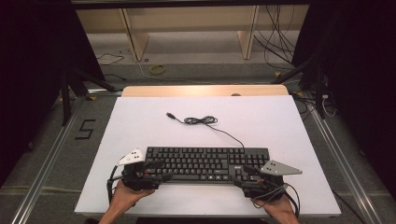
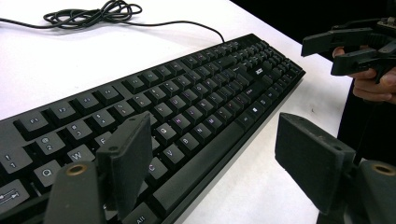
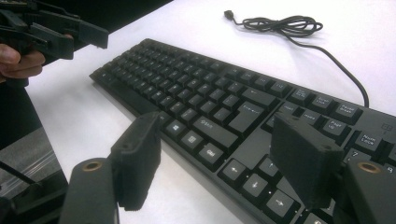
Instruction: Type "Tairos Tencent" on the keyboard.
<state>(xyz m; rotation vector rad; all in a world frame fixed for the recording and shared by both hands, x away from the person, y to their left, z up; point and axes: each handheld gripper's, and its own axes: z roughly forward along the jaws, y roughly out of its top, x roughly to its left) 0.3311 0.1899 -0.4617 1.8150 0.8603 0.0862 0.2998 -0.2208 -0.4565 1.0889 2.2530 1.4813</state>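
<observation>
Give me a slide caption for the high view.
Two open hand-held grippers, left and right, flank a black keyboard on a white table, cable trailing behind.

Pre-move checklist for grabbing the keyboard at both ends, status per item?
1. Left claw open: ok, jaws apart with the keyboard's front edge between them, pads not pressing.
2. Right claw open: ok, jaws apart above the arrow keys.
3. Claws at opposite ends of the keyboard: ok.
4. Keyboard flat on the white table: ok.
5. Cable free, plug unplugged: ok, coiled behind the keyboard.
6. Cable snag once lifted: cannot tell.
</observation>
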